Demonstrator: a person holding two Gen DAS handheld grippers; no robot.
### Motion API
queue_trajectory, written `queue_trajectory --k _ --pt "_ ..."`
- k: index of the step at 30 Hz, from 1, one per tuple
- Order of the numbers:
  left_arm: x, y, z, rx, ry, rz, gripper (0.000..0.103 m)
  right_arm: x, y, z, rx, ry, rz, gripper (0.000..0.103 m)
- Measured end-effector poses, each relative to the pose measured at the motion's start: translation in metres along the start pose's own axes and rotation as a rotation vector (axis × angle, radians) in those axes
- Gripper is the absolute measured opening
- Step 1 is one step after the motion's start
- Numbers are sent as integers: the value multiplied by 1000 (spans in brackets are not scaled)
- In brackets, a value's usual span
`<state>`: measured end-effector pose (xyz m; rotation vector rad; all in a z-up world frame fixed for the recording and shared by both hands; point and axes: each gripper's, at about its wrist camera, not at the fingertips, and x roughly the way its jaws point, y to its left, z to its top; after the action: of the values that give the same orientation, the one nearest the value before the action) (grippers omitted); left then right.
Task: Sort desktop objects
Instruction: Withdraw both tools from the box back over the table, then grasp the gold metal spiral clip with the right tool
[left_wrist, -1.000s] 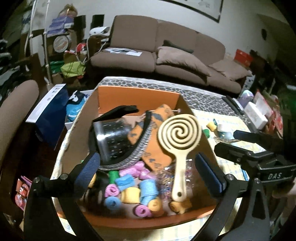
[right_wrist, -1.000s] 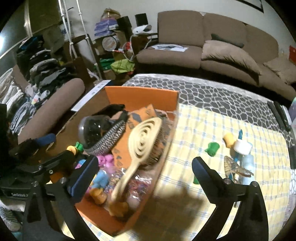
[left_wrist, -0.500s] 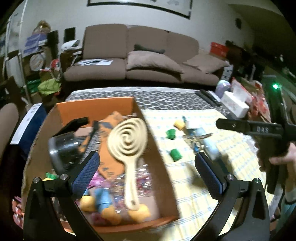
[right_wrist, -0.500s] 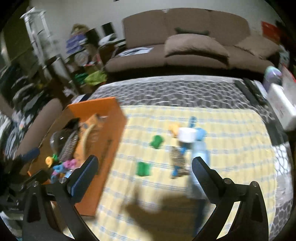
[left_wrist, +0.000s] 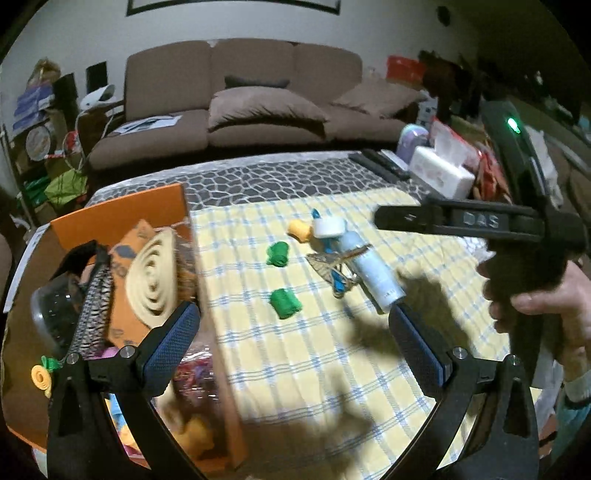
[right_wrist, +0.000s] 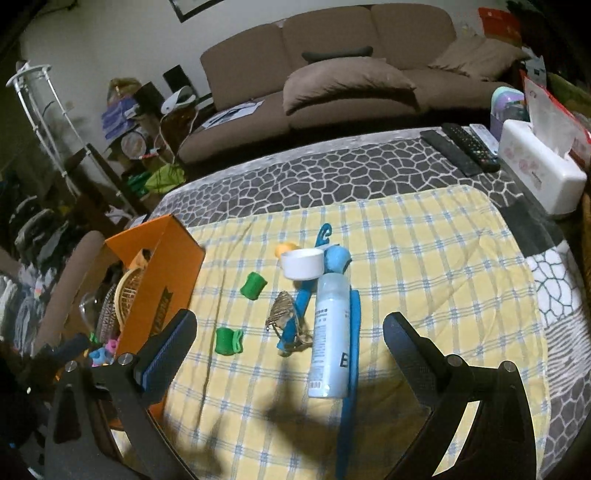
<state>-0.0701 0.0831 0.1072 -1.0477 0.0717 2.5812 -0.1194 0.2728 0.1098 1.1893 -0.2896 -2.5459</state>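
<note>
An orange box (left_wrist: 110, 221) (right_wrist: 166, 280) at the left holds a cream spiral hairbrush (left_wrist: 151, 280), a patterned band and several coloured rollers. On the yellow checked cloth (right_wrist: 424, 280) lie two green rollers (right_wrist: 253, 285) (right_wrist: 227, 340), a yellow roller (left_wrist: 299, 229), a white jar (right_wrist: 303, 263), a pale blue bottle (right_wrist: 330, 332), a gold clip (right_wrist: 282, 314) and blue plastic pieces. My left gripper (left_wrist: 295, 343) is open and empty above the cloth by the box. My right gripper (right_wrist: 288, 354) is open and empty, over the bottle and clip.
A white tissue box (right_wrist: 539, 166), remote controls (right_wrist: 461, 147) and a purple container (right_wrist: 506, 107) sit at the table's far right. A brown sofa (right_wrist: 351, 85) stands behind. The right gripper's body and hand (left_wrist: 517, 258) show at the right in the left wrist view.
Both grippers have swung right, away from over the box and toward the loose items on the cloth. Both stay open and empty.
</note>
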Motion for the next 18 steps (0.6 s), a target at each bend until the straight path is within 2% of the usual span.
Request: queue_trajectory --k 7,14,18 --pt "16 -19 -4 28 40 -27 103 25 10 -2 -33 18 27 99" --pt "17 -15 -8 -10 59 -57 103 54 17 -6 -62 55 15 77" --pt "15 -9 -9 -41 64 -71 103 68 20 -10 -68 72 -3 71"
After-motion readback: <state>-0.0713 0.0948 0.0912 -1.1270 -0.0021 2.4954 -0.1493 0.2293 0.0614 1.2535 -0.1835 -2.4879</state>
